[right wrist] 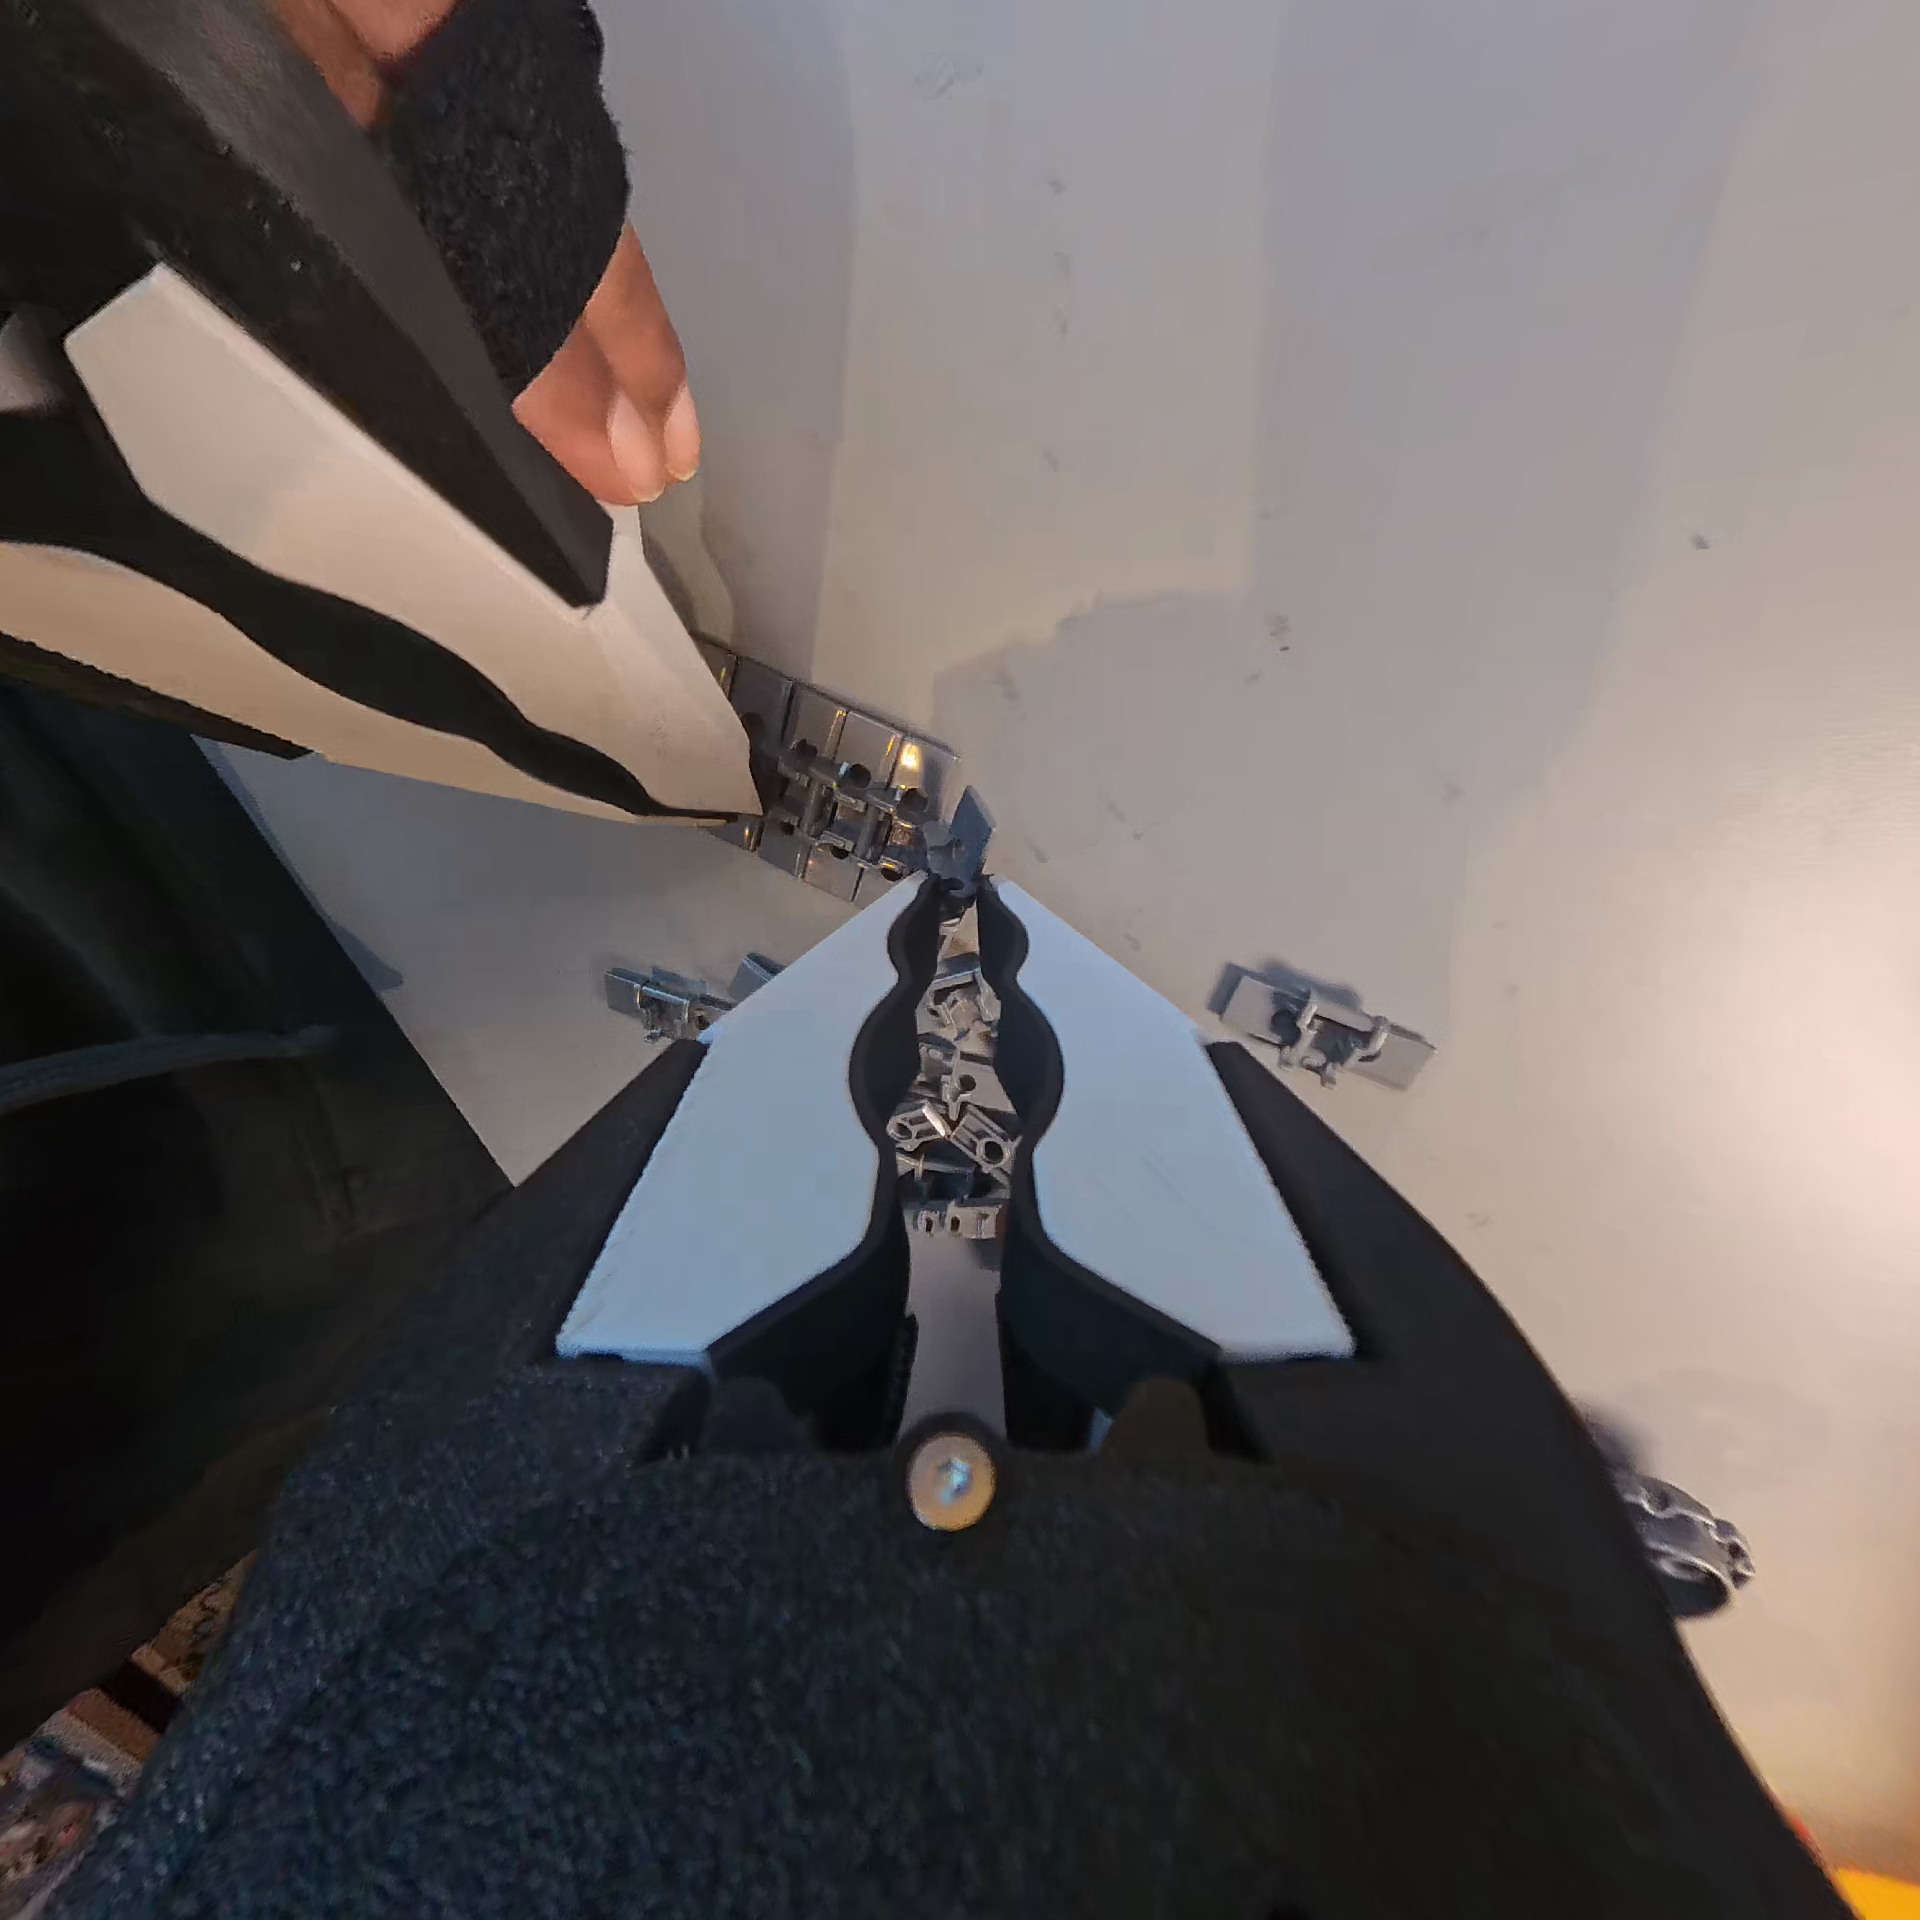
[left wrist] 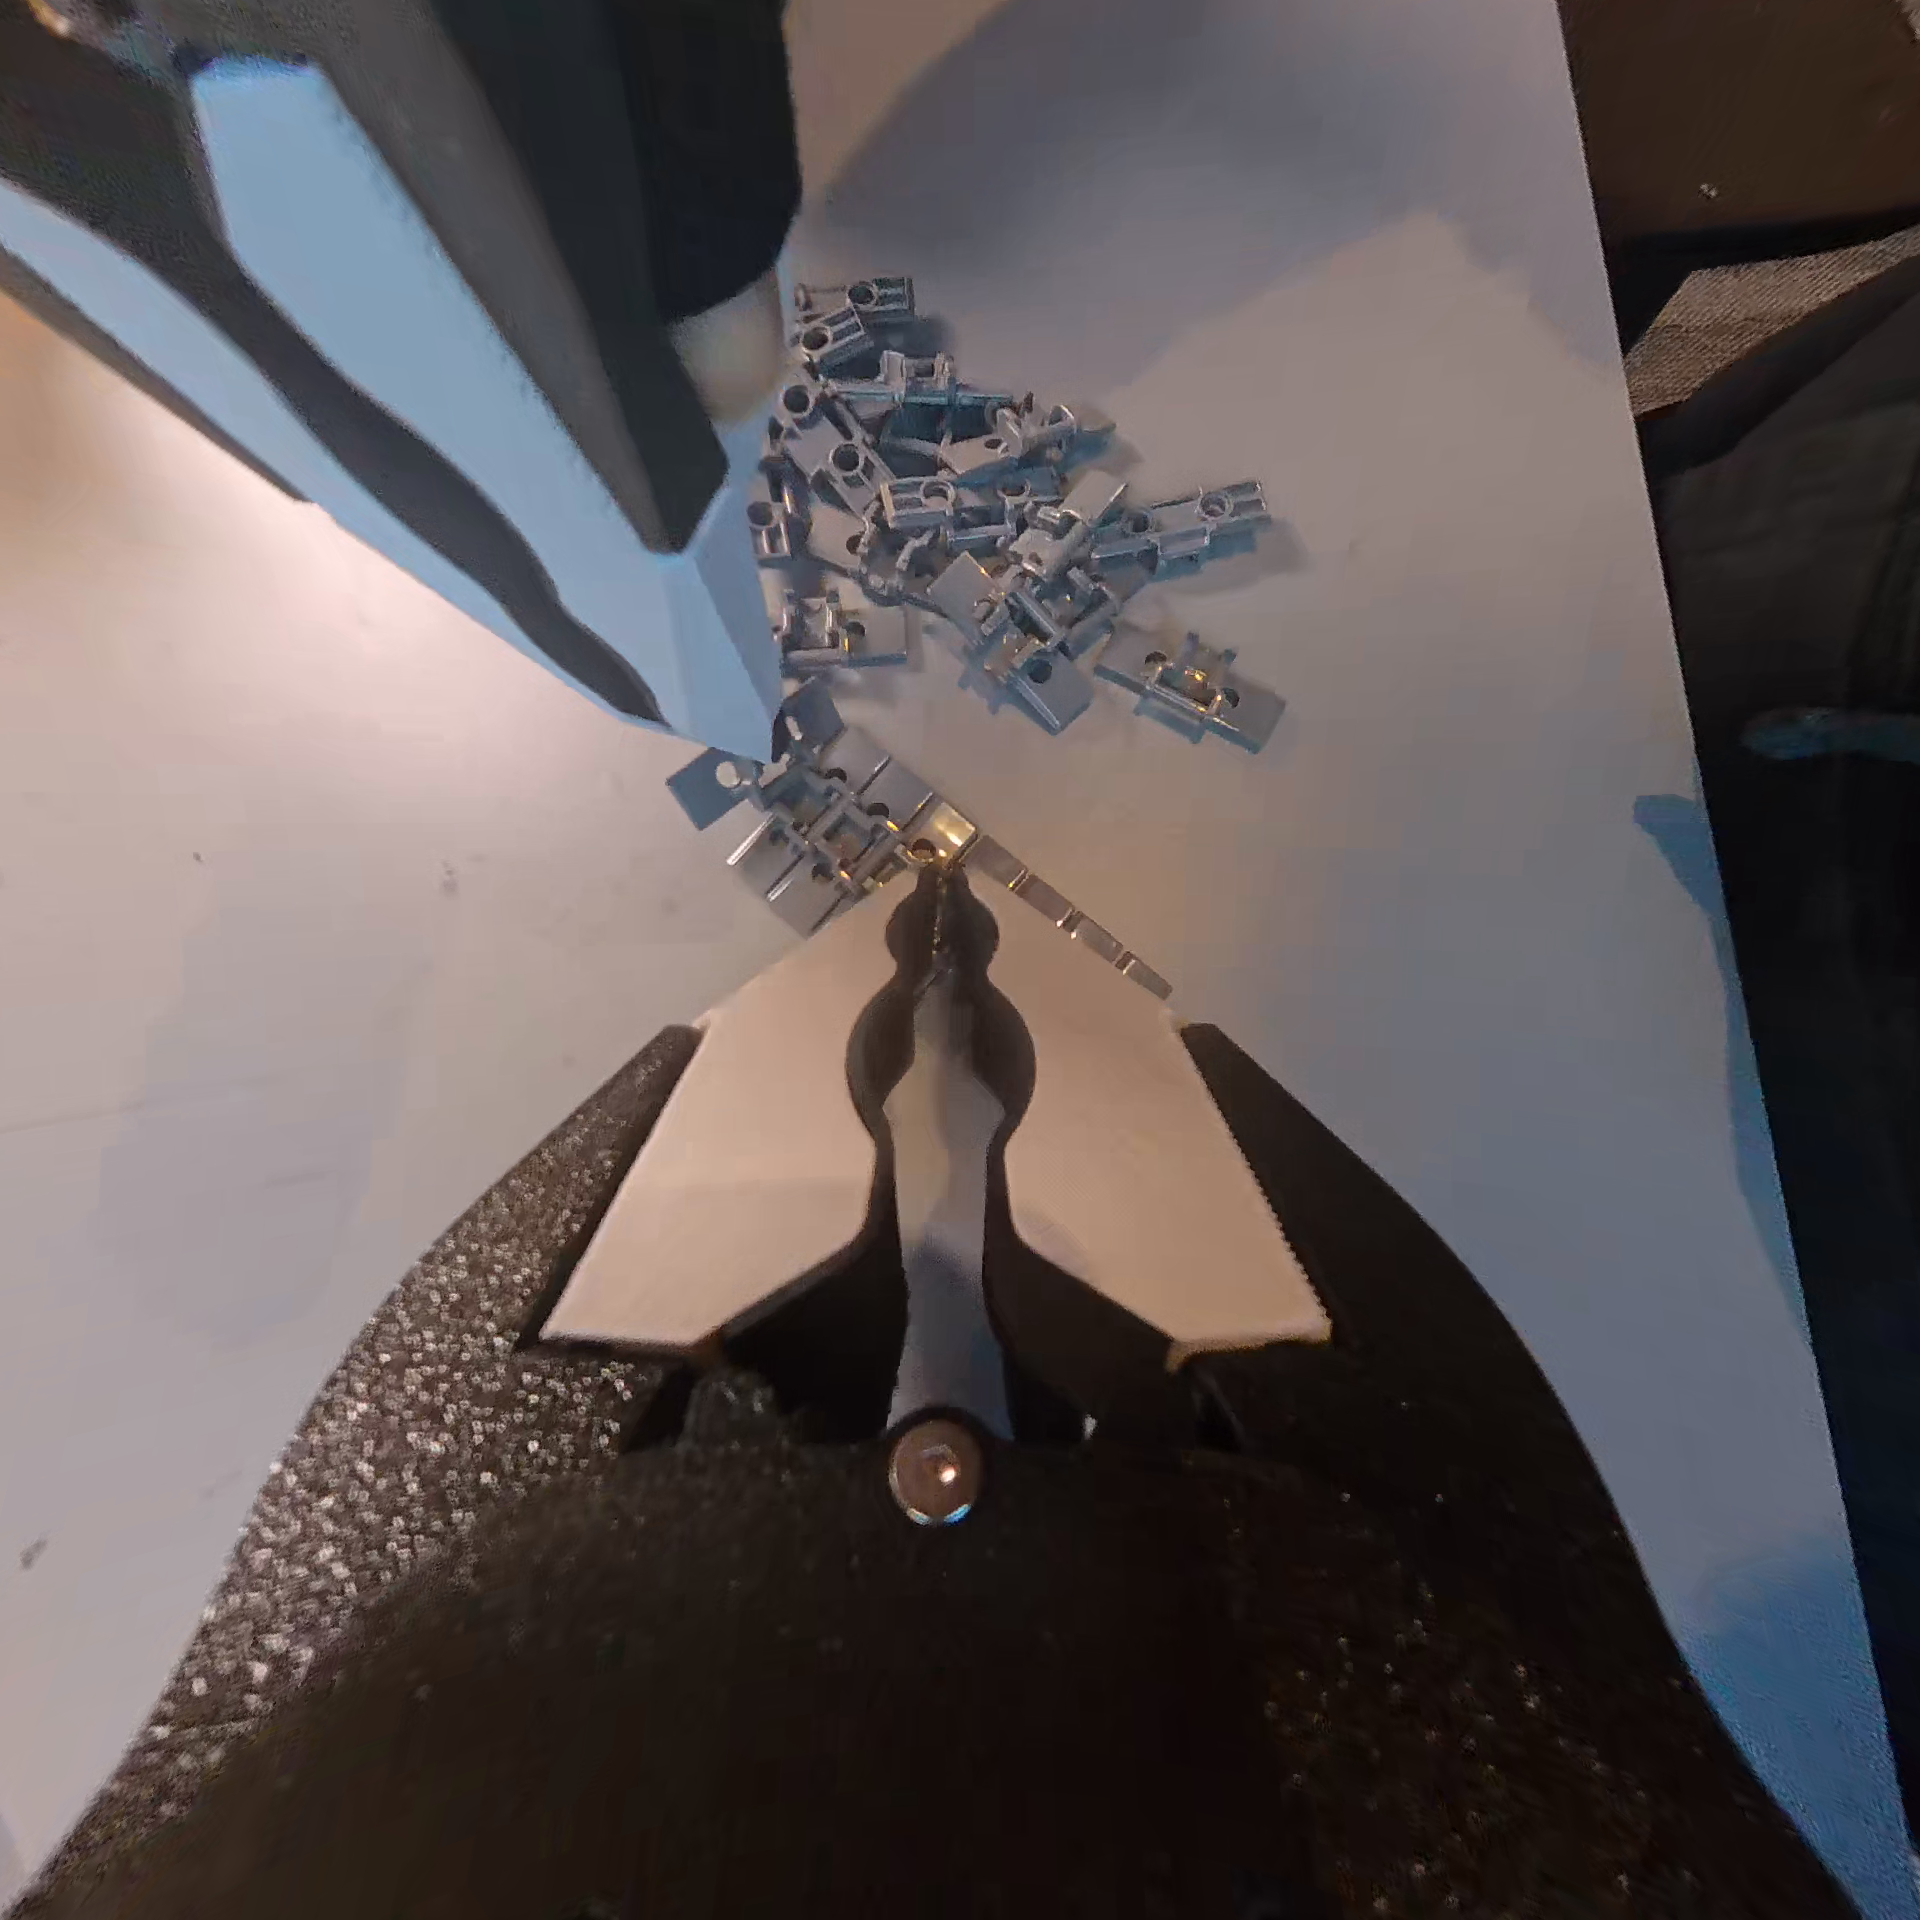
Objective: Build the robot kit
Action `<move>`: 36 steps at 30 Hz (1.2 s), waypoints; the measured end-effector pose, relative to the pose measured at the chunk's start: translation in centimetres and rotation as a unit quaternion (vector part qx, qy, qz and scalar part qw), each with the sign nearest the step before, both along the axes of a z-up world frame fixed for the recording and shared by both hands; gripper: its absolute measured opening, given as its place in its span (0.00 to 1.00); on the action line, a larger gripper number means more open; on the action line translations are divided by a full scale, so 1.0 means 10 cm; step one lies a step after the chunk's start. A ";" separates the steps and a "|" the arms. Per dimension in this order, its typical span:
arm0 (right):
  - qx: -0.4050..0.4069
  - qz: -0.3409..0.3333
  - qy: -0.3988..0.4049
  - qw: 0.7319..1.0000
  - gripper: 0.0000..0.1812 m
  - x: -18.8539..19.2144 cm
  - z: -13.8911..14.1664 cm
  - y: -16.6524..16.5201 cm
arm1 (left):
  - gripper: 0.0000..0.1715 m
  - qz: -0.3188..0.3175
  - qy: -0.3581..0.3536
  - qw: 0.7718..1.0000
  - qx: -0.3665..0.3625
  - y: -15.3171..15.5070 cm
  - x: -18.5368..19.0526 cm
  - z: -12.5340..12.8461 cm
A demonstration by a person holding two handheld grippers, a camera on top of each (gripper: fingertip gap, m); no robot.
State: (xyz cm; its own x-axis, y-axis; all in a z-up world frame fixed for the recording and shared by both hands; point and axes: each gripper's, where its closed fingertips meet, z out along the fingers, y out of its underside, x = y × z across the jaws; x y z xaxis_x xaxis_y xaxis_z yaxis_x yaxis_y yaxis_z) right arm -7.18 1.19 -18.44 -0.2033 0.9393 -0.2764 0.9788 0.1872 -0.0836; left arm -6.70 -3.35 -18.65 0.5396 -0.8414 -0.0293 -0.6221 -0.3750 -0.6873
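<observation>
On the white table (left wrist: 312, 1039) I have a short chain (left wrist: 831, 821) of joined grey links pinched in my closed left gripper (left wrist: 938, 883), my right gripper (right wrist: 951, 883) clamped on one more link (right wrist: 961, 831) at its end, a pile of loose links (left wrist: 966, 520) left.

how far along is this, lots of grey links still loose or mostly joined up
Done: a short chain of several joined grey links lies on the white table. In hand: the left gripper pinches the chain; the right gripper grips a single link beside it. Left: a loose pile, many links.

Two tongs (left wrist: 940, 883) (right wrist: 951, 883), one joined strip of grey links (left wrist: 831, 831), one loose pile (left wrist: 977, 520) too tangled to count.
</observation>
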 end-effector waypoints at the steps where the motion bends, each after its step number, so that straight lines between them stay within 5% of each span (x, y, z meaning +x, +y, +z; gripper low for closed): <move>1: 0.010 0.005 -0.010 1.000 0.03 0.00 0.00 0.00 | 0.00 -0.001 0.003 1.000 0.004 0.00 0.00 0.00; 21: 0.114 0.045 -0.063 0.991 0.03 -0.04 -0.04 -0.02 | 0.00 -0.004 0.014 0.999 0.029 -0.03 0.00 0.00; 29: -0.036 -0.032 0.119 0.992 0.17 -0.14 0.07 0.05 | 0.00 0.008 0.012 1.000 0.012 -0.04 -0.12 0.00; 36: 0.010 -0.022 0.249 0.968 0.19 0.09 0.19 0.32 | 0.00 0.015 -0.021 0.999 -0.028 -0.04 -0.23 0.01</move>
